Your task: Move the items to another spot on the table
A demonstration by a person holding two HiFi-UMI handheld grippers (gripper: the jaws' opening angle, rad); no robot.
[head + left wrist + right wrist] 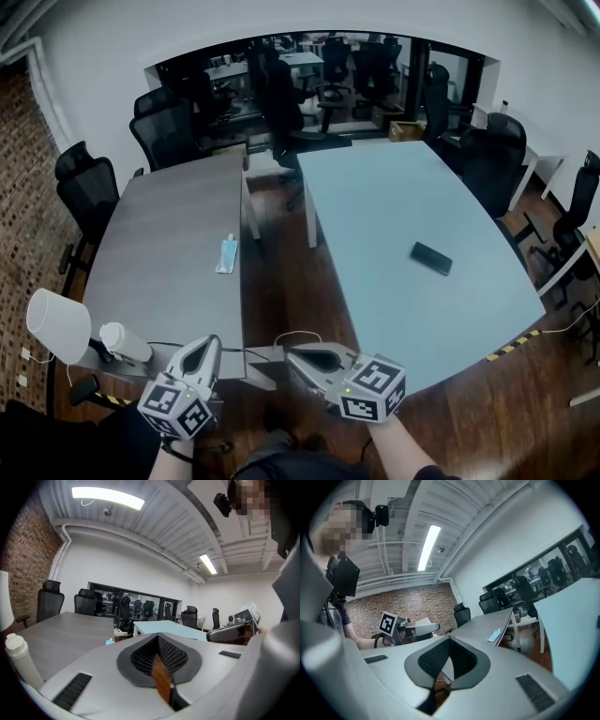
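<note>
Light is even and fairly bright, from ceiling tubes that blow out to pure white. Shadows under the tables are soft. Every view bows hard toward black corners. Close up, my left claw looks soft.

Two tables, one phone, one packet
</note>
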